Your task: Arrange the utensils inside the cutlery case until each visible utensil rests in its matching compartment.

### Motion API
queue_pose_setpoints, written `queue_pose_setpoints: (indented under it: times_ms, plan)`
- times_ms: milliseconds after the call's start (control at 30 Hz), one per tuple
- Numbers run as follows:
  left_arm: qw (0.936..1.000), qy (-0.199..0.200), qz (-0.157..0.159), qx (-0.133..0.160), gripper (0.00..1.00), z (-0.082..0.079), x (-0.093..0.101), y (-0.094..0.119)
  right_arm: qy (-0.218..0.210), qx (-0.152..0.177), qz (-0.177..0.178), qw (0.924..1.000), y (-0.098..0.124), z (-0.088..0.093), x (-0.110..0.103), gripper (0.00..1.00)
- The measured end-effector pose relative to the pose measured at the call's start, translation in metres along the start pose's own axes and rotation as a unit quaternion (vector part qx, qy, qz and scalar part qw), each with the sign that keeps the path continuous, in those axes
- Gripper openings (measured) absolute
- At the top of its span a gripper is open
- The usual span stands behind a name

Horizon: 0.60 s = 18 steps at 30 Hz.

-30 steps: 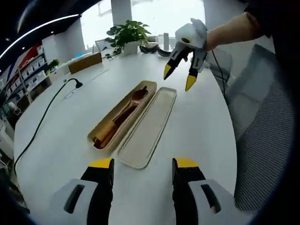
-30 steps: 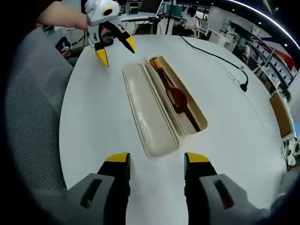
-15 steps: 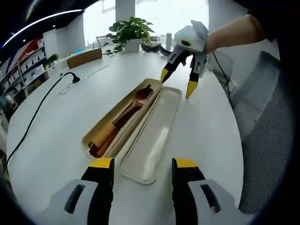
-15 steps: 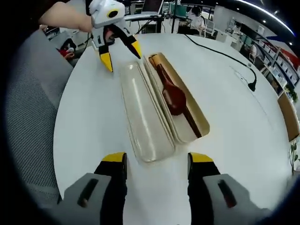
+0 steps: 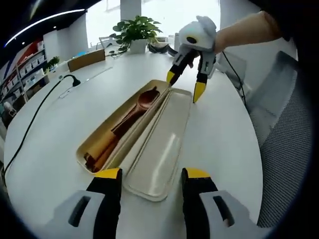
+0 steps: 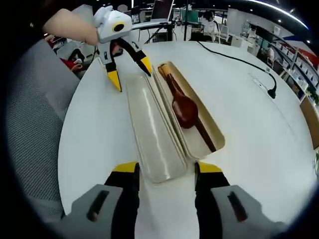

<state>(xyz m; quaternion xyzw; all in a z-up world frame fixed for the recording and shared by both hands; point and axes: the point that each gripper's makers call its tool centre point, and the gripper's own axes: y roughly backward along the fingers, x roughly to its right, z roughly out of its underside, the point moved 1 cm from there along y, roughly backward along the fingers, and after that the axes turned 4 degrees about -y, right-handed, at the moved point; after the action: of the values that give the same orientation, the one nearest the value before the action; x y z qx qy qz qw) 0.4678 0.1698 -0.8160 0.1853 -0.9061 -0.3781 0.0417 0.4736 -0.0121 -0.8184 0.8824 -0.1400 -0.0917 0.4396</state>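
A: What lies on the round white bench (image 5: pixel 219 129)?
B: Long beige cutlery case (image 5: pixel 119 124), open, w/ its flat beige lid (image 5: pixel 159 144) just beside. Brown wooden spoon (image 6: pixel 183 107) and brown sticks lie inside the case.
A: And the grippers?
B: Left gripper (image 5: pixel 150 174) is at the near end of the lid, jaws released, holding nothing. Right gripper (image 5: pixel 185 84) hovers at the far end, jaws also apart.

A white round table (image 5: pixel 60 124) is filling the foreground, a black cable (image 5: pixel 35 127) trailing across it. A potted plant (image 5: pixel 134 31) is standing before bright windows. Grey mesh chairs (image 6: pixel 30 114) are flanking the table; shelves (image 5: pixel 30 74) are lining one wall.
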Motion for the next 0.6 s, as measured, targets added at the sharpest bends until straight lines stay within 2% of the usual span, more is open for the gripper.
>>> queue_pose_setpoints:
  times_ms: [133,367,600]
  plan:
    - [0.9999,-0.007,0.003,0.015,0.45,-0.002,0.002,0.001,0.009,-0.014,-0.004,0.9999,0.001,0.002,-0.007,0.41]
    - [0.9997,-0.018,0.015,0.012,0.45,0.000,0.007,0.008,0.035,-0.037,-0.021,0.9985,0.005,0.008,-0.021,0.39]
    - [0.9986,-0.049,0.021,0.007,0.43,-0.002,0.010,0.009,0.075,-0.076,-0.044,0.9933,0.001,0.002,-0.027,0.37]
